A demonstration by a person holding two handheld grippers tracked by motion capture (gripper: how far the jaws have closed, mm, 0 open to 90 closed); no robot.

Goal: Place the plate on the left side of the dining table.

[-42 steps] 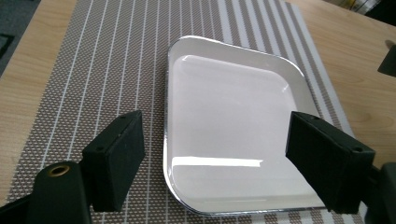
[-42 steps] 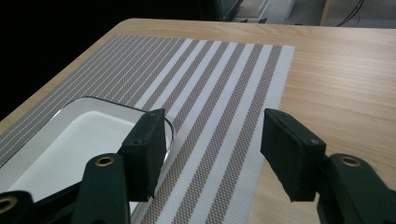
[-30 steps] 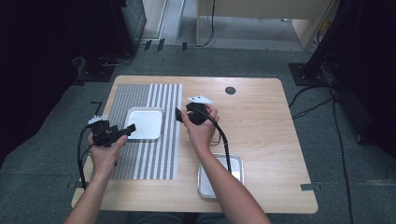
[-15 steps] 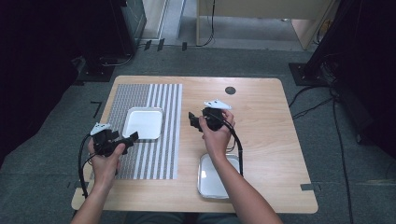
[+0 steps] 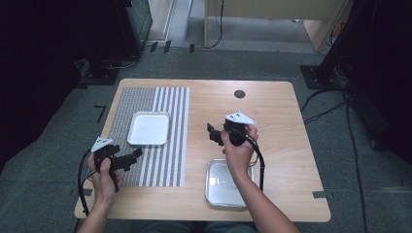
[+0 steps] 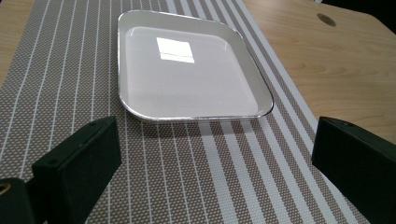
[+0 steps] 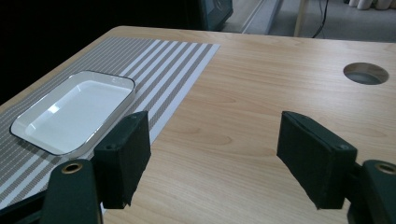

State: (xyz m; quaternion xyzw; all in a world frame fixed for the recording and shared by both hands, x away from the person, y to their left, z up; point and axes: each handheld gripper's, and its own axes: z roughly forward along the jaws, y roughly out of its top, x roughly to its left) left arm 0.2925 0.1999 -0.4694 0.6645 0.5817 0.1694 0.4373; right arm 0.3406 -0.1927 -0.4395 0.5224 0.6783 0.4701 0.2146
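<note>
A white square tray (image 5: pixel 148 128) lies on a grey striped mat (image 5: pixel 165 165) on the left half of the table. My left gripper (image 5: pixel 132 156) hovers over the mat's near left part and points at the tray (image 6: pixel 187 70). Its jaws have just been opening and now stand wide apart (image 6: pixel 215 154) with nothing between them. My right gripper (image 5: pixel 212 135) is held over bare wood at mid-table and points left; it is open (image 7: pixel 219 154) and empty. From it the white tray (image 7: pixel 74 109) lies some way off to the left.
A second, metallic tray (image 5: pixel 216 187) sits near the table's front edge, partly under the right forearm. A round cable hole (image 5: pixel 239 93) is at the back of the wooden table (image 5: pixel 282 121). Dark equipment and cables stand on the floor around.
Both hands have pulled away from the white tray: the left one back toward the near left corner of the mat, the right one rightward onto bare wood. The left jaws have spread wider.
</note>
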